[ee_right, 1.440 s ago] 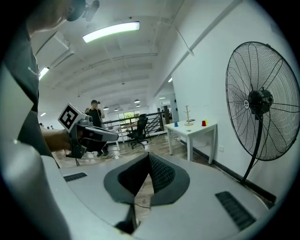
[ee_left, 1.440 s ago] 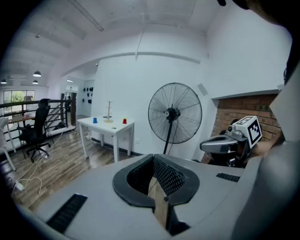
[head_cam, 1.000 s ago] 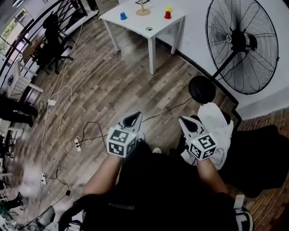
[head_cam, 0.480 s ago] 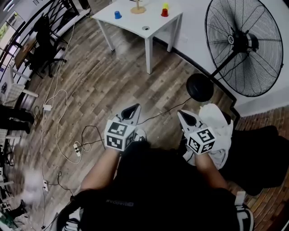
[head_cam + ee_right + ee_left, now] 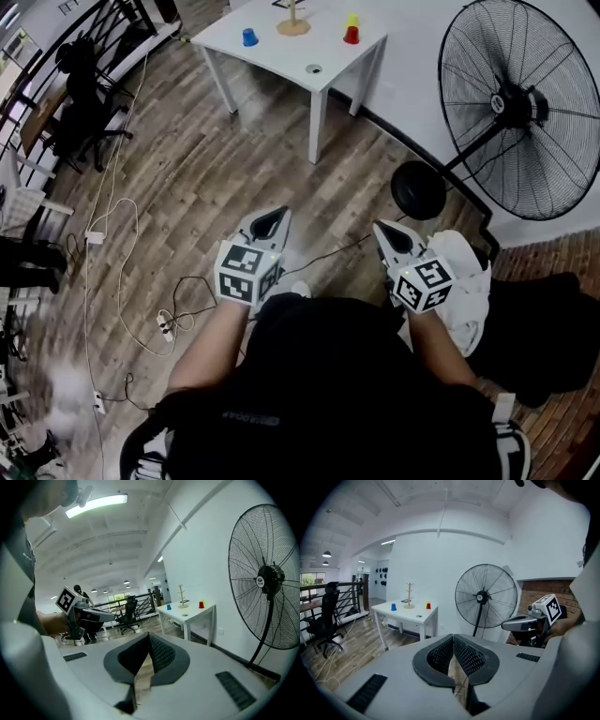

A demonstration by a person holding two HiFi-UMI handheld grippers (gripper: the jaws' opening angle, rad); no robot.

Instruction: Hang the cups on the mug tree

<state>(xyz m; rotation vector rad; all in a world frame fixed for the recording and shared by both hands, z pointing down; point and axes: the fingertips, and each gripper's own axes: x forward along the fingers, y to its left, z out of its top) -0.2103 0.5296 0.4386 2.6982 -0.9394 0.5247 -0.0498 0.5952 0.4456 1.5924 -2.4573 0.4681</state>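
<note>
Moved since a second ago: left gripper (image 5: 272, 217) and right gripper (image 5: 389, 234), both carried forward side by side above the wood floor (image 5: 187, 187). Power strip (image 5: 167, 325) and white cloth (image 5: 469, 286) slid back toward the body in the head view, the cloth now level with and behind the right gripper's tip instead of ahead of it. Read as an advance toward the work, not yet the work itself.

Nearest: left fingers (image 5: 440, 654) pressed together at the tips, nothing between. Right fingers (image 5: 161, 654) likewise closed and empty. Same closed state in the earlier frames.

Mid-distance: loose cables (image 5: 122, 234) on the floor to the left. Standing fan (image 5: 520, 103) with round black base (image 5: 418, 189) to the right, off the straight line ahead.

Far: white worktop (image 5: 281, 56), well apart from both grippers. On it:
- wooden mug tree (image 5: 293, 19), upright, no cup seen on its pegs
- blue cup (image 5: 249, 37), left of the tree
- red cup (image 5: 352, 36), right of the tree
- yellow cup (image 5: 352, 18), just behind the red
- small round item (image 5: 313, 68) near the front edge, too small to identify

Handles too small to make out.

Status, as judged: approach stage only, none of the three cups hung. Still to come: closing the remaining gap, opening a pair of fingers, taking a first cup.
</note>
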